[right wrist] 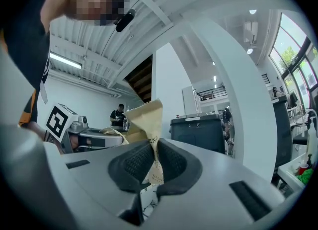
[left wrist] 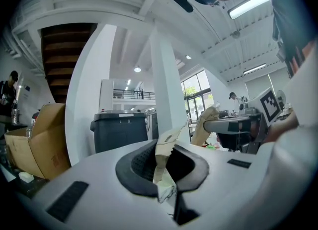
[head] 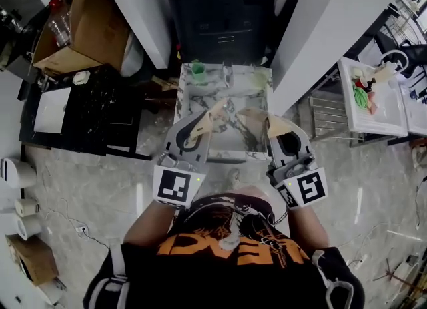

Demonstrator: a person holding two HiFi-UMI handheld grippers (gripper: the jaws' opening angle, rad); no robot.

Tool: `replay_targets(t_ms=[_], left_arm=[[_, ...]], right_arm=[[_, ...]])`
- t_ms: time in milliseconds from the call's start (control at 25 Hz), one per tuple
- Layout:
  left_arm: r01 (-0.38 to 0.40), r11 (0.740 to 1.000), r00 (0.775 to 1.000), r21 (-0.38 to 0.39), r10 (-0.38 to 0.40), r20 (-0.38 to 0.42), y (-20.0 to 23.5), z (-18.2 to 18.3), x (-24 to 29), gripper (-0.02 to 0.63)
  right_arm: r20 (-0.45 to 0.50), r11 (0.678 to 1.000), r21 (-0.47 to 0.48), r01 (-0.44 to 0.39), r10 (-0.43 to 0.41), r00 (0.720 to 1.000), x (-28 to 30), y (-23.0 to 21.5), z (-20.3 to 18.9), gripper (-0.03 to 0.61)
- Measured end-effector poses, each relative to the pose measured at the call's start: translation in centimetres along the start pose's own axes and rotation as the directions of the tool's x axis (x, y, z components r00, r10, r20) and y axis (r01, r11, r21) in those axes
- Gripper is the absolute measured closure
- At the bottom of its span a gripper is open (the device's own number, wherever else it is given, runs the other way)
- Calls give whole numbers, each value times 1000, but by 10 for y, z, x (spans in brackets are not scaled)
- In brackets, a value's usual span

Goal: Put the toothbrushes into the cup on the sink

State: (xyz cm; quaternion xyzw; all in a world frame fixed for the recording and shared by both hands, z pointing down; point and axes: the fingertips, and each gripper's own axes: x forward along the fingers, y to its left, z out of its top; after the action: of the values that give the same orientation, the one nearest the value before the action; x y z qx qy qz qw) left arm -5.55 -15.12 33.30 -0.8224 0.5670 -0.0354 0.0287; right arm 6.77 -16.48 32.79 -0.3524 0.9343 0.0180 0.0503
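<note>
A green cup [head: 198, 69] is set on the marble sink's [head: 181, 101] back rim. A paper packet [left wrist: 169, 142] is pinched by the left gripper [left wrist: 161, 167], a second packet [right wrist: 144, 119] by the right gripper [right wrist: 155, 162], fingers closed, near the sink's front.

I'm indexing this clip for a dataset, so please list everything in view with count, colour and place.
sink: one, white marble with dark veins, straight ahead of the person
cup: one, green, sink's far left corner
faucet: one, metallic, middle of the sink's far edge
pillars: two, white, either side of the sink
bin: one, dark grey, beyond the sink
cardboard box: one, brown, open, far left
white table: one, far right, bearing green and red items
paper packets: two, beige, one clamped in each set of jaws
left gripper: grey-white, shut on a packet
right gripper: grey-white, shut on a packet
</note>
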Motion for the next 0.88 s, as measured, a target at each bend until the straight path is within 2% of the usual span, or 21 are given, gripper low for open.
replay_targets(t_ms=[160, 440, 600, 880], left_arm=[[-24, 1000, 1000, 13, 24, -13, 9, 0, 37, 572], [-72, 997, 997, -15, 72, -24, 35, -9, 71, 572], [-65, 998, 997, -8, 65, -45, 55, -18, 80, 572], [-10, 999, 996, 32, 13, -88, 79, -38, 102, 572]], right_arm=[[1, 1000, 11, -28, 28, 1000, 25, -32, -3, 540], [-27, 998, 21, -54, 55, 998, 62, -64, -16, 540], [-36, 999, 17, -39, 39, 999, 83, -69, -20, 540], [-52, 1000, 17, 14, -13, 999, 109, -81, -24, 540]])
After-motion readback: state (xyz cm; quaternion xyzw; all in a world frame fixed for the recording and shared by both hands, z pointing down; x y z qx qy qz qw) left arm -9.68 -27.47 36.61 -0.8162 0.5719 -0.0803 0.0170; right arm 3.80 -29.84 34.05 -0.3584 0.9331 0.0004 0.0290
